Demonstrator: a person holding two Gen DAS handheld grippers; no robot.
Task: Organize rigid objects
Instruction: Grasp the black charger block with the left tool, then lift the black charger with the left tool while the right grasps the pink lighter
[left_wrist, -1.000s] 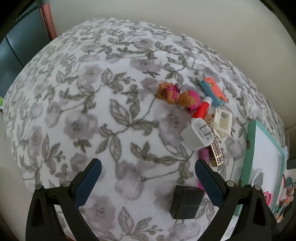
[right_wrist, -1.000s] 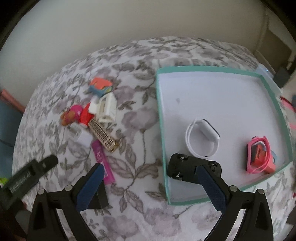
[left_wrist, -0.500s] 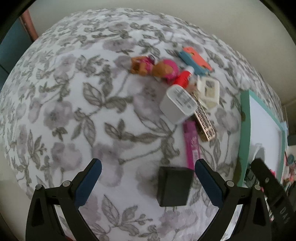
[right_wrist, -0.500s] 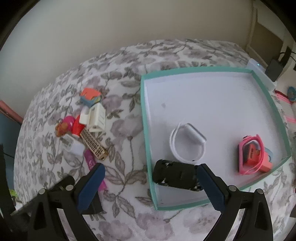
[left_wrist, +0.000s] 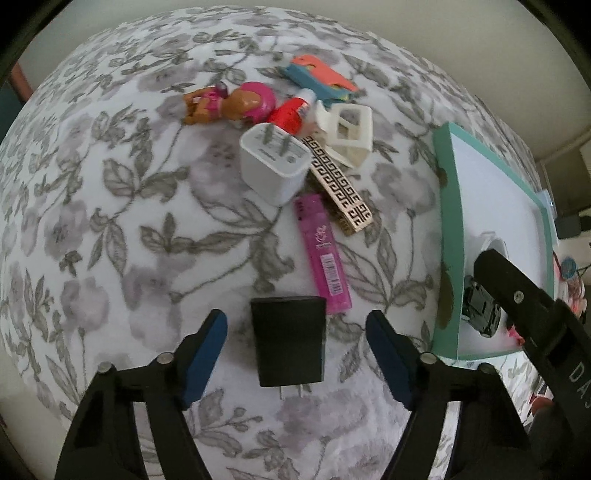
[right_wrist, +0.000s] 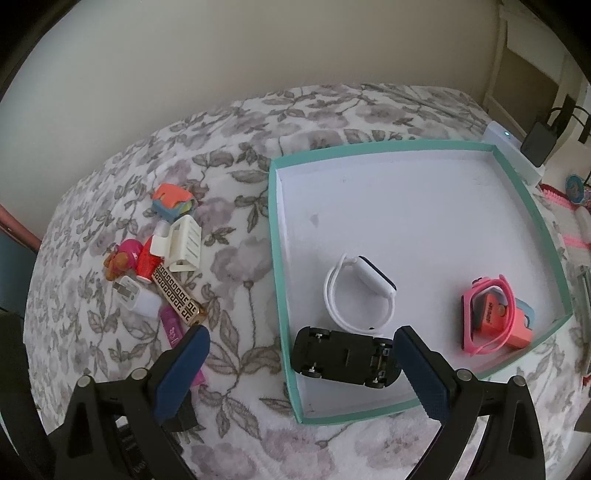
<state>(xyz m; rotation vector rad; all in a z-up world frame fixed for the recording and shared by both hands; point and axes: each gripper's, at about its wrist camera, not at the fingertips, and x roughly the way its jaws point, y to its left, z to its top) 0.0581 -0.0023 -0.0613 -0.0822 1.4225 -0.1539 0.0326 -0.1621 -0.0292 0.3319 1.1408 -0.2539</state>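
1. Black charger (left_wrist: 288, 339) lay flat on the floral bedspread (left_wrist: 110, 184), prongs toward the camera, between the blue pads of the left gripper (left_wrist: 295, 354); a gap showed on each side, so neither pad touched it
2. Left gripper's jaws had just been closing and stood partly open around the charger, gripping nothing
3. Pink lighter (left_wrist: 323, 254) lay just beyond the charger, its near end beside the charger's far right corner
4. Further out sat a cluster: white charger (left_wrist: 273, 166), prongs up; patterned gold bar (left_wrist: 341, 188) beside it; cream hair clip (left_wrist: 347, 129); red tube (left_wrist: 290, 112); pink-helmeted toy figure (left_wrist: 229, 103); orange-and-teal item (left_wrist: 319, 75)
5. Teal-rimmed tray (right_wrist: 275, 236) lay to the right of the cluster, holding a white smartwatch (right_wrist: 360, 295), a pink watch (right_wrist: 491, 317) and a black toy car (right_wrist: 345, 356) lying upside down, wheels up, near the front left corner
6. Right gripper (right_wrist: 303, 369) hung over the tray's near left edge with jaws wide apart and nothing held; its right pad was beside the car, its left pad over the bedspread
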